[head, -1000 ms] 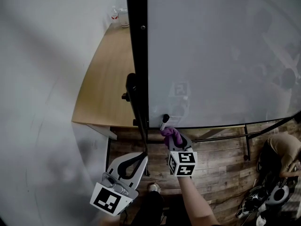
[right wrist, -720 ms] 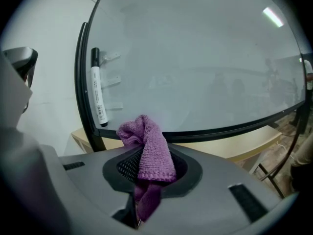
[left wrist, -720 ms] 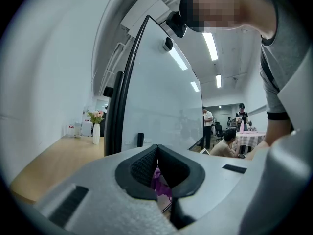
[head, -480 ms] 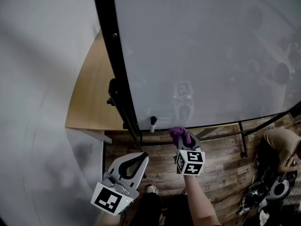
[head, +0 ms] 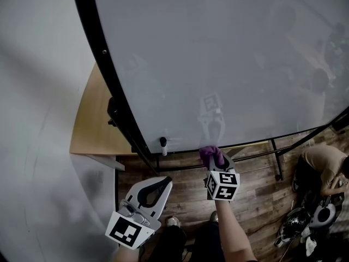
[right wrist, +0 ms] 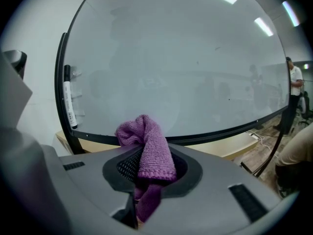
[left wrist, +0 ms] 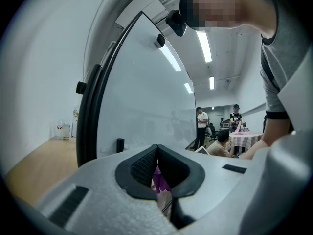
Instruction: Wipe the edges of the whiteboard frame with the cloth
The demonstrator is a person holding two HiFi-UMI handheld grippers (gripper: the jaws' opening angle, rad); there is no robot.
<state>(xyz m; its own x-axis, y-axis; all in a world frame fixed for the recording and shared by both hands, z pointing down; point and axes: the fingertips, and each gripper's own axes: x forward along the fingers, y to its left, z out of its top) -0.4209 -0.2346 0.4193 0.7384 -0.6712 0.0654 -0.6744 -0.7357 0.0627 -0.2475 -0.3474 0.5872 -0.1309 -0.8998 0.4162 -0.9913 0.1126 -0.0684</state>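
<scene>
- My right claw pinches the bunched cloth, right up at the whiteboard frame, at its bottom edge.
- That edge runs left to right; most lies to my right.
- My left claw hangs closed, empty, farther off.

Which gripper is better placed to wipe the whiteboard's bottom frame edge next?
Right. The right gripper is shut on the purple cloth, close to the whiteboard's bottom frame edge; the left gripper is shut, empty, and farther from it.

Wood-plank floor, whiteboard stand on it, tan table beside
</scene>
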